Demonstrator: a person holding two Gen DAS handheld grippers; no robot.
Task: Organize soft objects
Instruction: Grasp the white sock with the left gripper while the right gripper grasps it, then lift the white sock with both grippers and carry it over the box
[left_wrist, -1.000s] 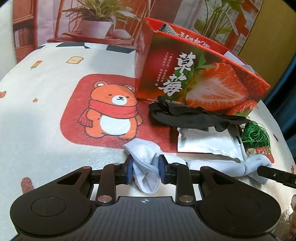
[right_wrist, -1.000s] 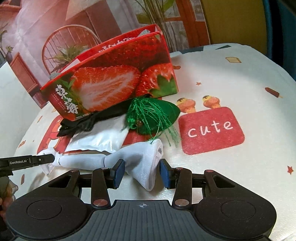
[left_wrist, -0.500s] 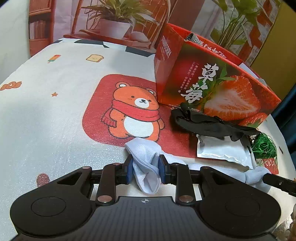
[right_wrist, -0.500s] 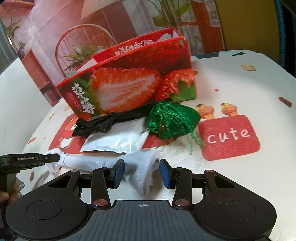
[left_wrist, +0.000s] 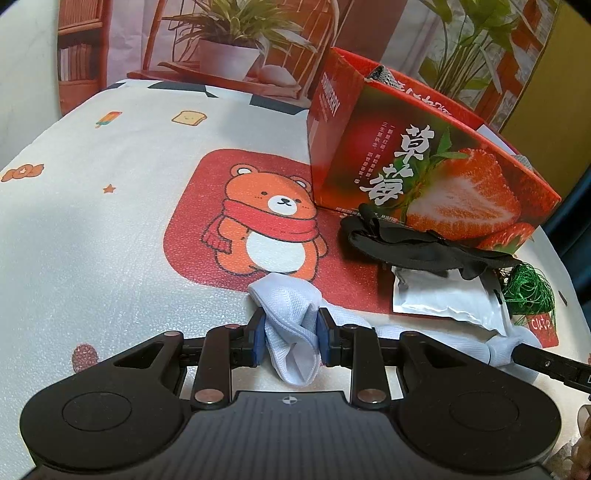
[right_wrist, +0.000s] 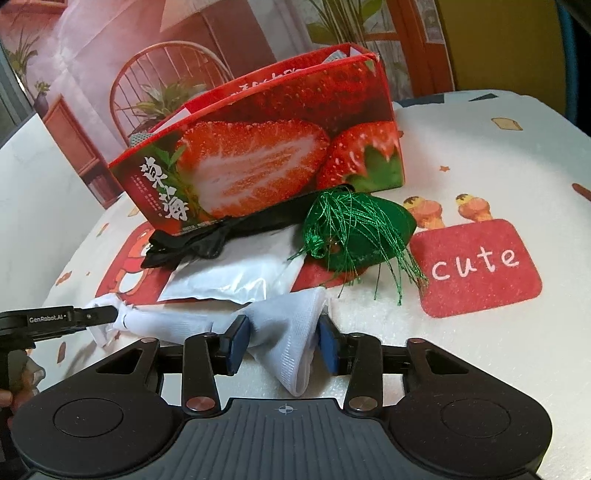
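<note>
Sock (right_wrist: 284, 332) ends are clamped by left gripper (left_wrist: 291, 339) and, fingers just narrowed, right gripper (right_wrist: 282, 345); folding is enabled.

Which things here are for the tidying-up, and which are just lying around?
For the job:
- white sock, pinched by the left tongs; right tongs just closing on its other end
- strawberry box
- black cloth
- green tassel piece

Just lying about:
- silver packet
- bear tablecloth
</note>
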